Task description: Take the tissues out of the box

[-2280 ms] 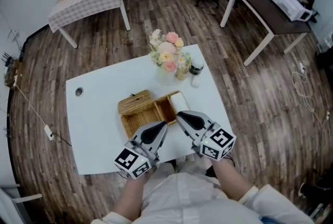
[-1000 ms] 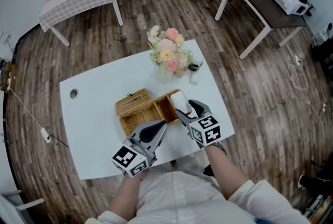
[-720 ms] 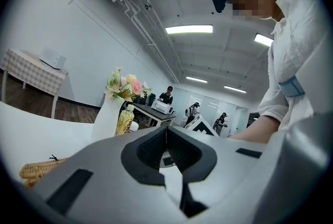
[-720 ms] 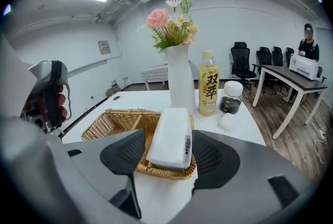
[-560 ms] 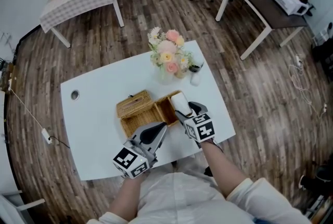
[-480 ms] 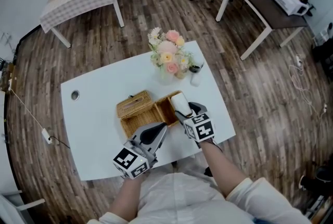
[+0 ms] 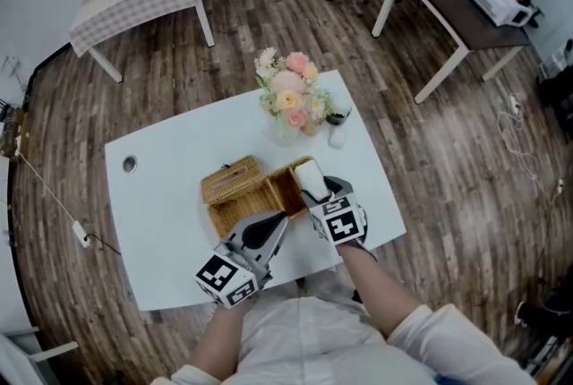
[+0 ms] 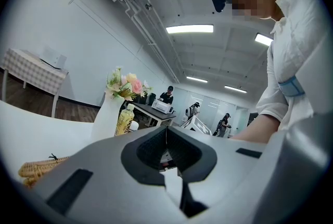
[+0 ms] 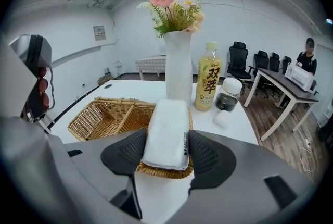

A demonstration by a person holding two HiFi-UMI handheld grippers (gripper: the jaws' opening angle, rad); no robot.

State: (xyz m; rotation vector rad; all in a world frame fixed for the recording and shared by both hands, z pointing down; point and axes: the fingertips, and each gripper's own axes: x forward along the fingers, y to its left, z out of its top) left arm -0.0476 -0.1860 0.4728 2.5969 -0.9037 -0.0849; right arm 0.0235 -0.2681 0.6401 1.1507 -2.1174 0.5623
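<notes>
A white tissue pack (image 9: 166, 134) lies in the right compartment of an open wicker box (image 9: 104, 113) on the white table. From above, the tissue pack (image 7: 309, 177) shows at the wicker box's (image 7: 235, 211) right end, with the lid (image 7: 231, 177) folded back. My right gripper (image 9: 166, 140) straddles the pack's near end, one pad pressed against each long side. My left gripper (image 7: 279, 218) hovers over the box's near rim, and in its own view the left gripper (image 8: 166, 132) is shut on nothing.
Behind the box stand a white vase of flowers (image 9: 178, 74), a yellow drink bottle (image 9: 208, 79), a dark jar with a white lid (image 9: 229, 94) and a small white cap (image 9: 222, 119). The table's near edge (image 7: 179, 285) is close to my body.
My right gripper has moved left and forward from beside the box onto the tissue pack's near end. The left gripper has stayed in place.
</notes>
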